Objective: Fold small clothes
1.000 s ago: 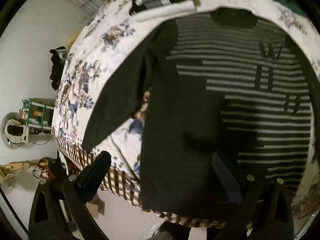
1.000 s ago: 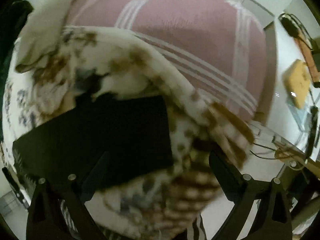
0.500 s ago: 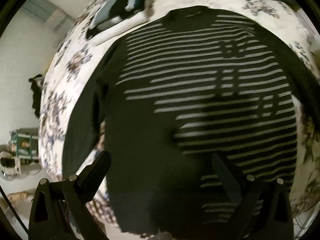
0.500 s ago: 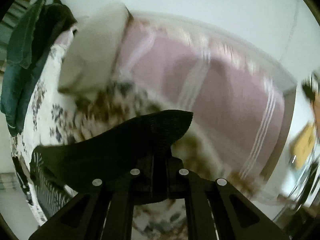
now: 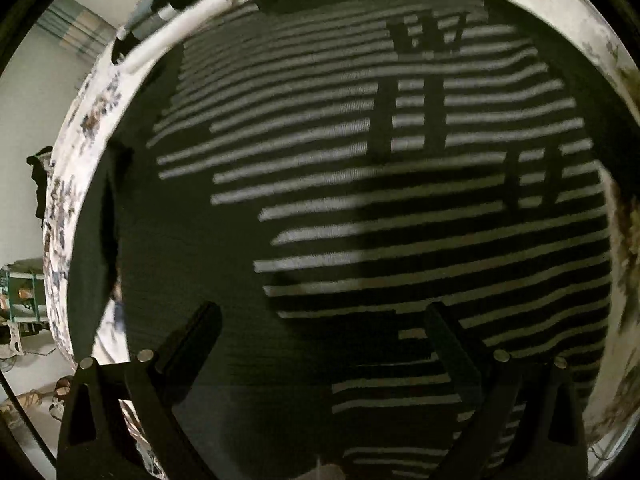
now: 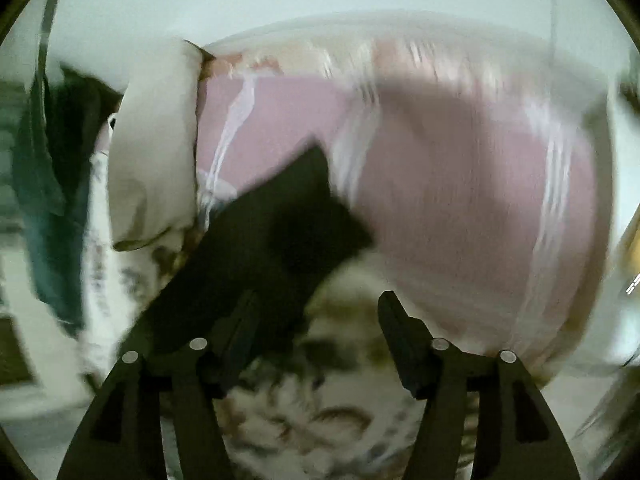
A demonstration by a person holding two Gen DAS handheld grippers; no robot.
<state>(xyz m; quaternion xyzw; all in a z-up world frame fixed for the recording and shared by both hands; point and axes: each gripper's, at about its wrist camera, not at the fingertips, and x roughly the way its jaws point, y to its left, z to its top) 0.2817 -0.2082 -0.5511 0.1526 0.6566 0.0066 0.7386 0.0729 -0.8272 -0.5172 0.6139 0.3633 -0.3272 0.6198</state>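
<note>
One garment, folding barely begun.
The striped sweater [image 5: 360,200] lies spread across the floral bedcover [image 5: 76,184], filling the frame; left gripper [image 5: 320,332] hovers wide open, empty; right gripper [image 6: 312,320] open beside a dark sleeve [image 6: 276,240], contact unclear.

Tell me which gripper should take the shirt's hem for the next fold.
Probably left. The left gripper is open right over the striped shirt's lower body, which fills its view. The right gripper is also open, but its blurred view shows only the dark sleeve beside the pink blanket.
</note>
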